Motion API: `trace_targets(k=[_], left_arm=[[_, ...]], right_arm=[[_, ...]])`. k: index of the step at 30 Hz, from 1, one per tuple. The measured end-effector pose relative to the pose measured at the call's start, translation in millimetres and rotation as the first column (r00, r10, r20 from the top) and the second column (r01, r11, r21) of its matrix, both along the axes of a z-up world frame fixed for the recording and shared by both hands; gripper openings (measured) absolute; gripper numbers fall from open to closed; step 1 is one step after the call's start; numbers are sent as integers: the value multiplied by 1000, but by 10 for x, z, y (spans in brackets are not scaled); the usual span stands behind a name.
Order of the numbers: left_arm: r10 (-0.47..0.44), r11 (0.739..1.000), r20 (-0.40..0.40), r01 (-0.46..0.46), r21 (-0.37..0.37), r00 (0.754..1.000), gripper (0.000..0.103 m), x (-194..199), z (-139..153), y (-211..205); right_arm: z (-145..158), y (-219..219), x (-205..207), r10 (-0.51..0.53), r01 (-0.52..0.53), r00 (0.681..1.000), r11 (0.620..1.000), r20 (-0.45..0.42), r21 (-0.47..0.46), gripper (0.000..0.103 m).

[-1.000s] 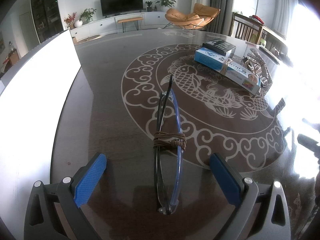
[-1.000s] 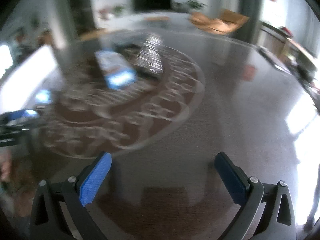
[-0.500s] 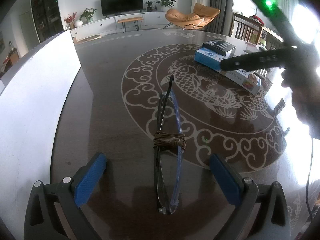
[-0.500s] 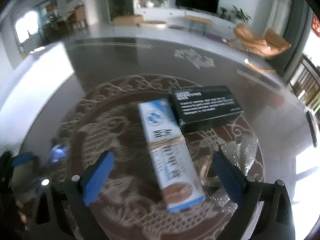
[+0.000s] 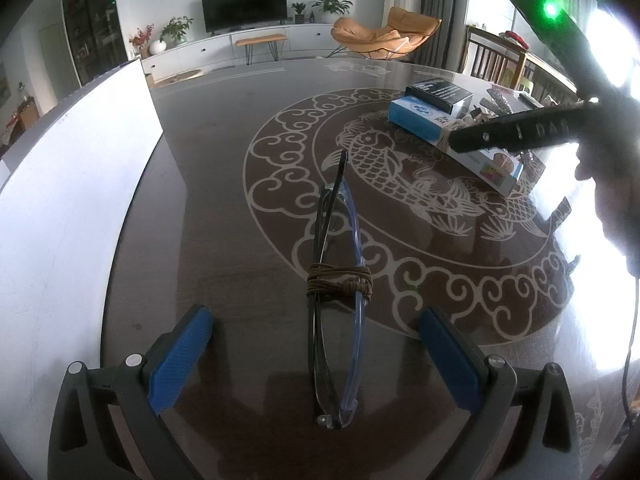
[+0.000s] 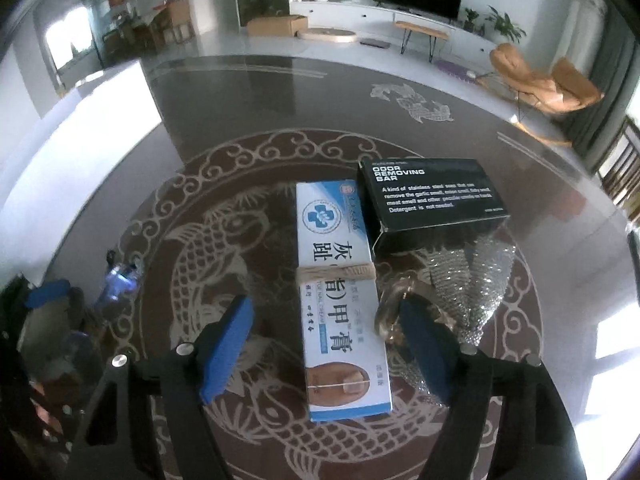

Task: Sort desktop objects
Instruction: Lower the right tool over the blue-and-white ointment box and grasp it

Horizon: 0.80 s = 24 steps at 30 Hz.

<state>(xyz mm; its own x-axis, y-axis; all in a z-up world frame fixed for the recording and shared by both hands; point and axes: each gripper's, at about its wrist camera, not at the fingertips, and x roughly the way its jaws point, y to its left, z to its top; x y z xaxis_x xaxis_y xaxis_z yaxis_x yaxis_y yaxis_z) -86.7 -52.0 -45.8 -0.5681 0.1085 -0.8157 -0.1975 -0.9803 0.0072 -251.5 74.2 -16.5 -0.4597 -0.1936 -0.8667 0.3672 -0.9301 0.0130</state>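
Closing, the right gripper [image 6: 326, 344] now straddles the cream box [image 6: 340, 292], pads not yet touching; left gripper [image 5: 316, 354] stays wide around the glasses [image 5: 338, 304].

Left tool [image 5: 316, 354] open, right tool [image 6: 326, 340] closing, unclamped

Living room: white walls, television [image 5: 244, 6] above low white cabinet [image 5: 240, 46], orange lounge chair [image 5: 384, 34], potted plants [image 5: 330, 2], grey curtains [image 5: 444, 4].
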Motion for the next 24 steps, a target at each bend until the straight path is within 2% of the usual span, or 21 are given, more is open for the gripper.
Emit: trace_targets(k=[3, 6, 8, 9, 11, 13, 15, 16, 17, 19, 20, 24], left_arm=[[0, 1000, 0, 0, 1, 1000, 103, -3, 4, 5], [0, 1000, 0, 0, 0, 1000, 103, -2, -3, -2], [0, 1000, 0, 0, 0, 1000, 103, -3, -3, -3], [0, 1000, 0, 0, 1, 1000, 103, -3, -4, -3], [0, 1000, 0, 0, 1, 1000, 103, -4, -4, -3], [0, 1000, 0, 0, 1, 1000, 103, -3, -5, -2], [0, 1000, 0, 0, 1, 1000, 103, -3, -6, -3], [0, 1000, 0, 0, 1, 1000, 103, -3, -6, -3], [0, 1000, 0, 0, 1, 1000, 103, -3, -7, -3], [0, 1000, -1, 0, 1, 1000, 103, -3, -6, -2], [0, 1000, -1, 0, 1, 1000, 103, -3, -8, -3], [0, 1000, -1, 0, 1, 1000, 103, -2, -8, -3]], right_arm=[[28, -18, -69, -25, 27, 999, 998, 46, -55, 79], [161, 58, -41, 5, 1, 1000, 965, 22, -261, 79], [159, 146, -103, -10, 31, 998, 933, 60, -359, 79], [141, 196, -134, -36, 64, 996, 926, 82, -372, 79], [125, 265, -147, -83, 107, 993, 933, 83, -343, 79], [96, 232, -125, -68, 94, 994, 938, 90, -333, 79], [129, 160, -56, -62, 76, 997, 949, 54, -307, 79], [211, 101, 46, -63, 57, 998, 951, -9, -305, 79], [291, 71, 125, -61, 37, 996, 947, -66, -320, 79], [452, 38, 350, -8, -61, 988, 900, -156, -432, 79], [468, 23, 414, 17, -90, 987, 881, -159, -465, 80], [356, -8, 521, 50, -101, 991, 887, -124, -450, 80]])
